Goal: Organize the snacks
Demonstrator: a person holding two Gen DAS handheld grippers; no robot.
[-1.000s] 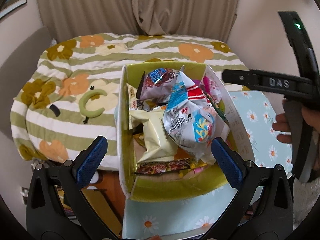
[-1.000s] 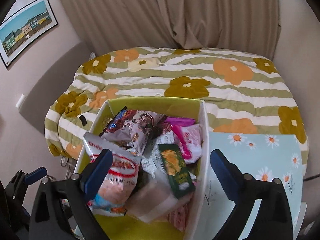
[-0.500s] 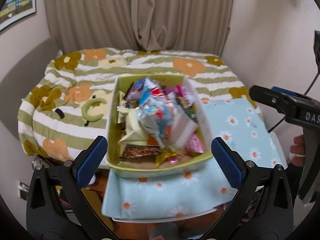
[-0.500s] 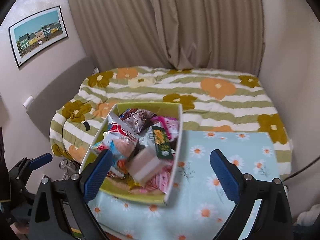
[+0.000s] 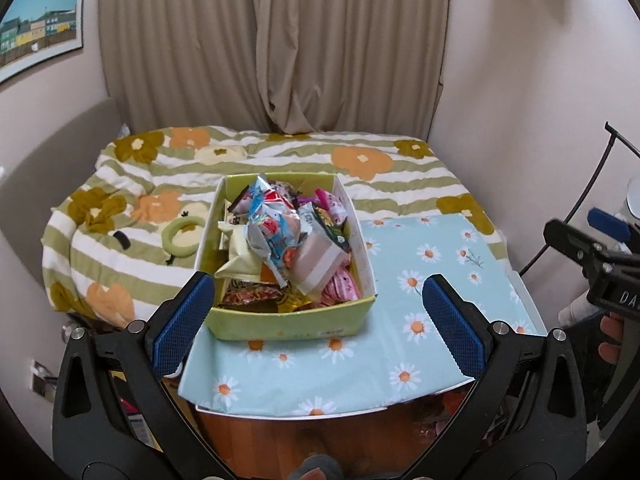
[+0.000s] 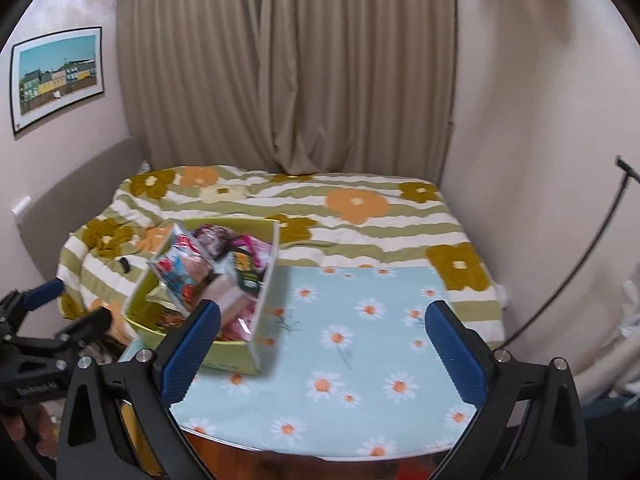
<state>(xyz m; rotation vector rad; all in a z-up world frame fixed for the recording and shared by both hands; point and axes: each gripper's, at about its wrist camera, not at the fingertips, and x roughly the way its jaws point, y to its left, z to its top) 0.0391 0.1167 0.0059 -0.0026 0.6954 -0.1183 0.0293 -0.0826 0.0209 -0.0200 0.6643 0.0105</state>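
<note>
A yellow-green cardboard box [image 5: 280, 326] heaped with several snack packets [image 5: 280, 240] stands on the left part of a table with a light blue daisy cloth [image 5: 436, 264]. It also shows in the right wrist view [image 6: 236, 358]. My left gripper [image 5: 318, 320] is open and empty, held back above the table's front edge, in front of the box. My right gripper [image 6: 324, 350] is open and empty, held back above the cloth, to the right of the box. Each gripper shows at the edge of the other's view.
A bed with a green-striped floral quilt [image 5: 280, 152] lies behind the table. A green ring toy [image 5: 182, 236] lies on it left of the box. Beige curtains [image 5: 320, 40] hang behind. A wall and a black cable [image 5: 580, 200] stand to the right.
Both grippers have pulled back and up from the box, which now looks smaller and farther away. Both stay open and empty. The box and snacks have not shifted.
</note>
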